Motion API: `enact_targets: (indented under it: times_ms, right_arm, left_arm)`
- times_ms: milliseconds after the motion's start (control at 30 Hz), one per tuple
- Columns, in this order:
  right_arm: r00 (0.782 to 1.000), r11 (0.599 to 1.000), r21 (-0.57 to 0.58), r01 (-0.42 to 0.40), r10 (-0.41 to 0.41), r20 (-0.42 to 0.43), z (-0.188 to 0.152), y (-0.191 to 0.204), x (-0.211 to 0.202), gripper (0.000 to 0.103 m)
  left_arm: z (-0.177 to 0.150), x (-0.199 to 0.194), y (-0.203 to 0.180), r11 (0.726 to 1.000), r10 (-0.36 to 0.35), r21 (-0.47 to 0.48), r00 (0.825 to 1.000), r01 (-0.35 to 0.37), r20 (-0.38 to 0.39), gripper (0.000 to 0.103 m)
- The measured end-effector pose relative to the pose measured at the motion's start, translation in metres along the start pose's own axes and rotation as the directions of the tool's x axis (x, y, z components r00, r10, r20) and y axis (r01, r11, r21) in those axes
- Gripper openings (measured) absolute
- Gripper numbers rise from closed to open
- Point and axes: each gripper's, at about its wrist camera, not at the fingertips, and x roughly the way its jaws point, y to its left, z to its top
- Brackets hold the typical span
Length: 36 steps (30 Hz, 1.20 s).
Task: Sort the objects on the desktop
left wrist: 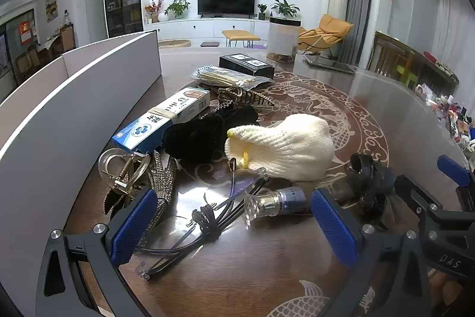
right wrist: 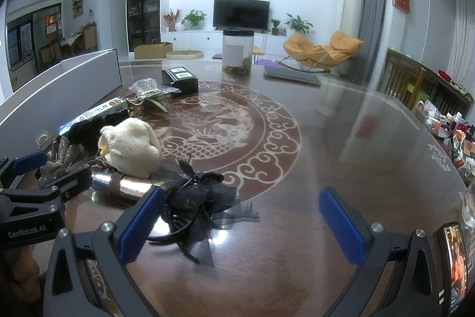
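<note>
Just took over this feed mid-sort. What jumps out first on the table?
A cream knitted glove sits in the middle of a clutter pile along the white divider, with glasses and a small bottle lying in front of the open left claw. The open right claw has a black mesh bow by its left finger.

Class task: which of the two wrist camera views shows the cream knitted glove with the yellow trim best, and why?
The left wrist view: the cream knitted glove with yellow trim lies large and central, its ribbed cuff and trim clear. In the right wrist view it appears smaller, near the left edge, with the trim barely visible.
</note>
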Motion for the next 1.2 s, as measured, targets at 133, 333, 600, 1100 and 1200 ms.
enact_targets:
  times_ms: [133, 333, 600, 1100, 1200]
  right_arm:
    - [1.0, 1.0, 0.0, 0.0, 0.0, 0.002, 0.0, -0.001, -0.001, 0.103]
    - [1.0, 1.0, 0.0, 0.002, -0.002, 0.003, 0.0, -0.001, -0.001, 0.103]
    - [1.0, 1.0, 0.0, 0.001, -0.001, 0.003, 0.0, -0.001, -0.001, 0.103]
    - [1.0, 1.0, -0.001, 0.001, -0.001, 0.003, 0.0, 0.0, -0.001, 0.103]
    - [1.0, 1.0, -0.001, 0.0, 0.0, 0.003, 0.0, 0.001, -0.001, 0.103]
  left_arm:
    - [0.0, 0.001, 0.001, 1.0, 0.004, -0.005, 1.0, -0.004, -0.004, 0.103]
    - [0.0, 0.001, 0.002, 1.0, 0.007, -0.003, 1.0, -0.007, -0.005, 0.103]
    - [-0.001, 0.003, 0.004, 1.0, 0.009, -0.006, 1.0, -0.009, -0.007, 0.103]
    - [-0.004, 0.0, -0.006, 0.999, 0.015, 0.038, 1.0, -0.014, -0.004, 0.103]
    - [-0.004, 0.0, 0.0, 1.0, 0.006, 0.012, 1.0, -0.006, -0.007, 0.103]
